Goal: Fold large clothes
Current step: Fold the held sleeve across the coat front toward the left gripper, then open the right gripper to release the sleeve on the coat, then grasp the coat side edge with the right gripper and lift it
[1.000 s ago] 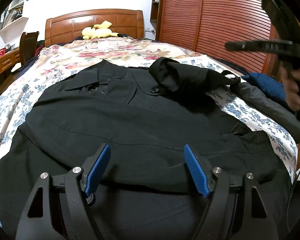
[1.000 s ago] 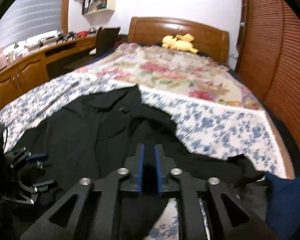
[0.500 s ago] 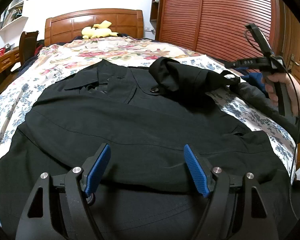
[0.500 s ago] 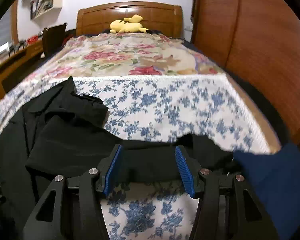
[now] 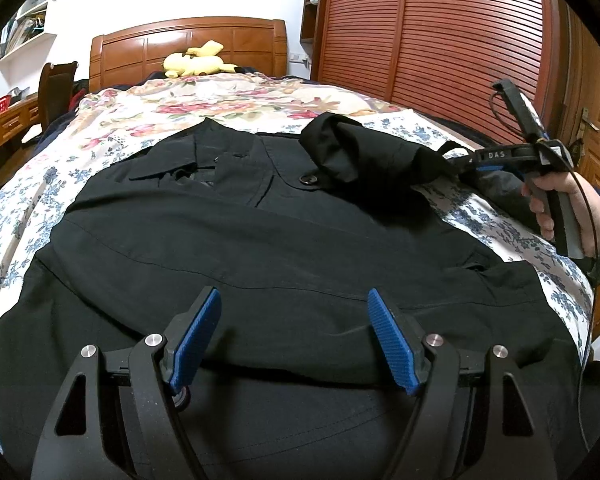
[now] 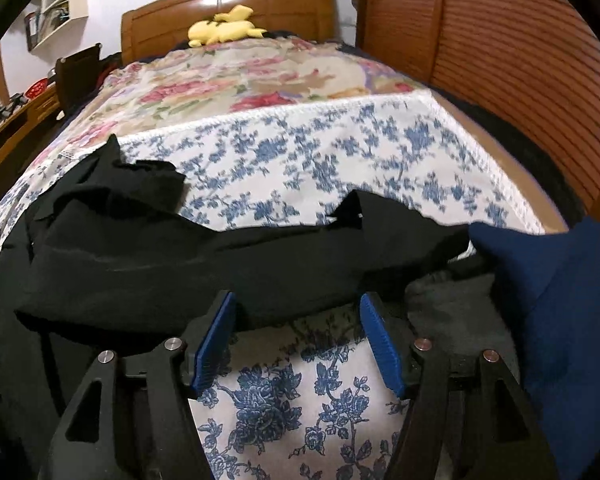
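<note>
A large black coat (image 5: 260,248) lies spread on the bed, collar toward the headboard. Its right sleeve (image 5: 364,156) is bunched and stretches toward the bed's right side. My left gripper (image 5: 294,312) hovers open over the coat's lower part, with nothing between its blue pads. In the right wrist view the sleeve (image 6: 228,264) runs across in front of my right gripper (image 6: 298,312). Its jaws are opening, and the sleeve's near edge lies at their tips without being pinched. The right gripper (image 5: 480,164) also shows at the right edge of the left wrist view, held by a hand.
Floral bedding (image 6: 320,148) covers the bed, with a yellow plush toy (image 5: 198,64) at the wooden headboard. A dark blue cloth (image 6: 560,280) and a grey garment (image 6: 452,300) lie at the bed's right edge. A slatted wooden wardrobe (image 5: 440,40) stands right, a desk and chair left.
My right gripper has swung to the bed's right side, dropped toward the sleeve and spread its jaws from nearly shut to wide. The left gripper and the coat's body have stayed still.
</note>
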